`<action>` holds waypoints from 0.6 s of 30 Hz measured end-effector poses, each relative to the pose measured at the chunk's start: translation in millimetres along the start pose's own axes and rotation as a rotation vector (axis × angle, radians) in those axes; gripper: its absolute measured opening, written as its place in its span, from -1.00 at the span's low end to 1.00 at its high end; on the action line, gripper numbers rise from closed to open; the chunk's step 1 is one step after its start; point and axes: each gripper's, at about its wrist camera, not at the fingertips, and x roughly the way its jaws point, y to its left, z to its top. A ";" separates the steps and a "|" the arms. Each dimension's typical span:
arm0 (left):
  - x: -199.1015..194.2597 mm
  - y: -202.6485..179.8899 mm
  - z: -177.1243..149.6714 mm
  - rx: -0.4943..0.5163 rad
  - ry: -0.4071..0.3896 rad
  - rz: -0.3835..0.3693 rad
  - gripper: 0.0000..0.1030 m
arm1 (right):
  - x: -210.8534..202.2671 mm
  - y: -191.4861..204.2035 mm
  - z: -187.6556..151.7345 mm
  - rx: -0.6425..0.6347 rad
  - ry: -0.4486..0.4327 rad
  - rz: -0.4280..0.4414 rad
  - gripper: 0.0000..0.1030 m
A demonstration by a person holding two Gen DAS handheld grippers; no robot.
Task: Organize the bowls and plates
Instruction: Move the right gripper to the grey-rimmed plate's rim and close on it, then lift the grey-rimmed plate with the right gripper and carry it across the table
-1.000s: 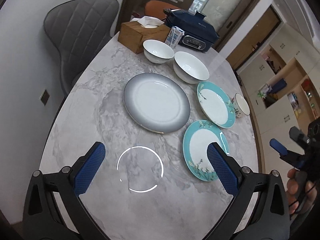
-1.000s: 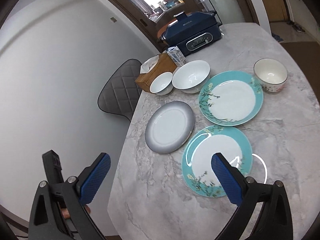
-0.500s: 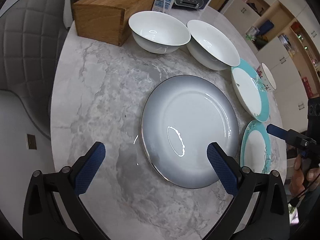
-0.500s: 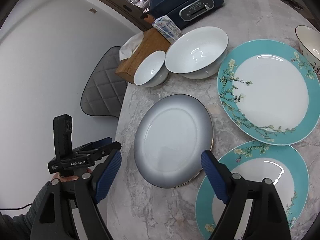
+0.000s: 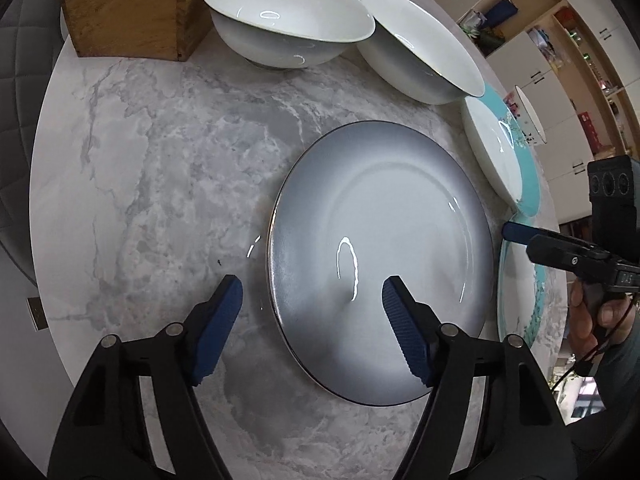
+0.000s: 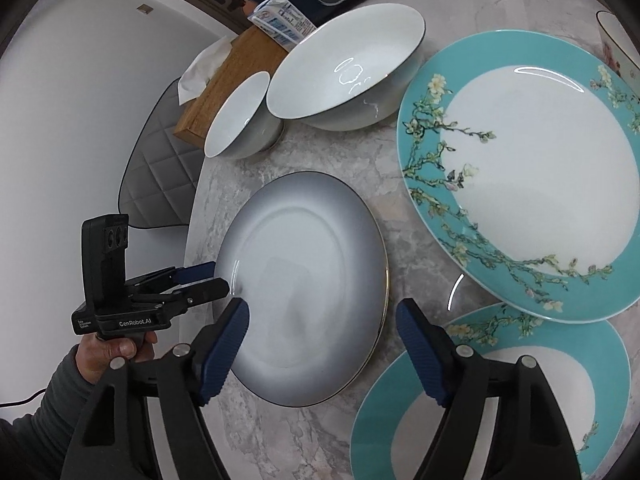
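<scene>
Grey plate (image 5: 380, 256) lies between left gripper (image 5: 312, 300) and right gripper (image 6: 322, 322) (jaws closing, still unclamped).

"GenRobot.AI" on left hand-held gripper (image 6: 202, 278), seemingly.

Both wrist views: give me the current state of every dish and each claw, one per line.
Grey plate: flat on the table, empty, not gripped.
Far teal plate: flat, empty.
Near teal plate: flat, empty.
Small white bowl: upright, empty.
Large white bowl: upright, empty.
Left claw: open, jaws just been closing, straddling the grey plate's rim.
Right claw: open, jaws just been closing, over the grey plate's rim.
</scene>
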 end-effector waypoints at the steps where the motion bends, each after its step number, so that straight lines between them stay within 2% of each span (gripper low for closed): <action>1: 0.6 -0.2 1.3 -0.001 0.000 -0.001 0.36 | 3.4 -1.1 -0.4 0.003 0.009 -0.006 0.50; 3: 1.9 2.0 4.3 -0.005 0.000 0.000 0.36 | 8.8 -2.6 -1.4 0.005 0.023 -0.014 0.46; 8: 5.2 -0.6 9.6 0.028 0.023 0.002 0.36 | 21.4 -2.6 -4.6 0.015 0.047 -0.033 0.21; 12: 4.3 -3.0 10.2 0.073 0.055 0.014 0.35 | 22.2 -0.7 -7.1 0.017 0.047 -0.040 0.22; 13: 5.7 -5.0 11.7 0.075 0.059 0.007 0.27 | 22.2 -0.1 -6.7 0.016 0.049 -0.043 0.22; 15: 5.6 -4.8 11.7 0.076 0.074 -0.012 -0.26 | 22.9 0.7 -6.4 0.015 0.050 -0.042 0.22; 18: 8.8 -9.1 15.7 0.094 0.094 0.020 -0.37 | 21.6 0.3 -8.4 0.007 0.051 -0.046 0.24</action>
